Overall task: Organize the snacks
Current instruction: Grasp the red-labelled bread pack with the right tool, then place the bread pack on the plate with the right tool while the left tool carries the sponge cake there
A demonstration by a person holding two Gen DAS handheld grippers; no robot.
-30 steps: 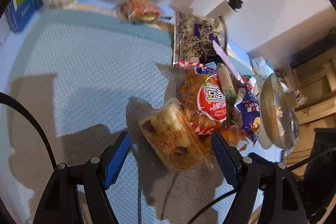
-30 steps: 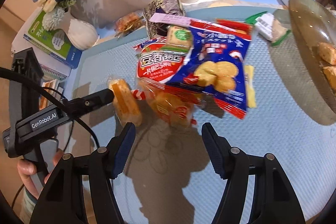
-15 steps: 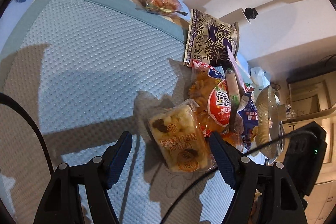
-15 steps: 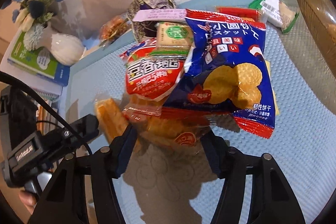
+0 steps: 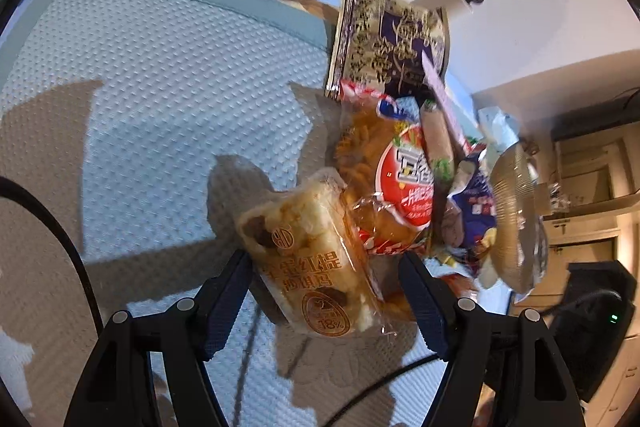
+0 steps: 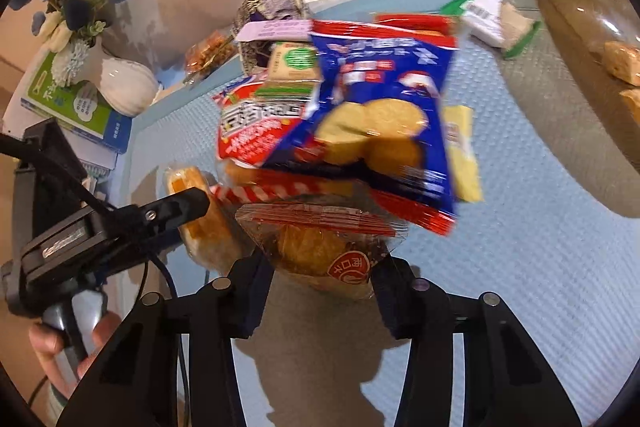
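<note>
The right gripper [image 6: 320,267] has just been closing, with a clear-wrapped orange snack [image 6: 320,247] between its jaws. Beyond it lies the blue cracker bag [image 6: 384,119]. To its left, the left gripper [image 6: 188,205] touches a yellow cake packet [image 6: 200,227].

A: The blue biscuit bag [image 6: 384,115] ahead of the right tool [image 6: 320,291] is smeared; its print is unreadable.
B: The glass dish [image 6: 592,39] to its right runs off the frame.
</note>
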